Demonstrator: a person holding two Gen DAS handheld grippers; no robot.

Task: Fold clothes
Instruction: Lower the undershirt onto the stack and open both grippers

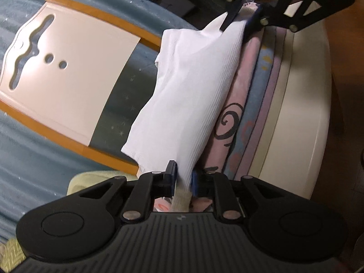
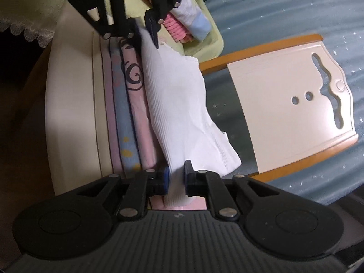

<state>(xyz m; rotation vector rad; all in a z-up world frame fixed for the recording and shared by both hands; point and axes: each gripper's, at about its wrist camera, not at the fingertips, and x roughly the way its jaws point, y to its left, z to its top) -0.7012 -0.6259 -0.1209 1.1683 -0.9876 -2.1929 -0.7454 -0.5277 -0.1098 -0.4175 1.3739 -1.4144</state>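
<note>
Left wrist view
Left gripper (image 1: 183,177): is being kept clenched on one end of the white ribbed garment (image 1: 188,95), cloth pinched between its blue pads.
Right gripper (image 1: 244,17): is being seen at the top, clamped on the garment's far end.
White ribbed garment: is being held stretched between both grippers, lying along the edge of a stack of folded clothes (image 1: 254,104).
Stack of folded clothes: is being shown as pink cloth with a black swirl, blue patterned cloth and mauve cloth, resting on a cream surface (image 1: 302,118).
White board (image 1: 75,77): is being seen left of the garment, with orange wooden rails, a wavy slot and two round holes, lying on a blue starred blanket (image 1: 29,150).

Right wrist view
Right gripper (image 2: 177,179): is being kept clenched on the white ribbed garment (image 2: 179,104), cloth bunched between the pads.
Left gripper (image 2: 145,29): is being seen at the top, gripping the opposite end.
Stack of folded clothes (image 2: 129,104): is being seen just left of the garment, touching it.
White board (image 2: 291,104): is being seen on the right, on the blue starred blanket (image 2: 284,11).
Green tray (image 2: 204,43): is being seen beyond the garment, holding a pink knitted item (image 2: 176,28) and a pale blue folded cloth (image 2: 195,20).
</note>
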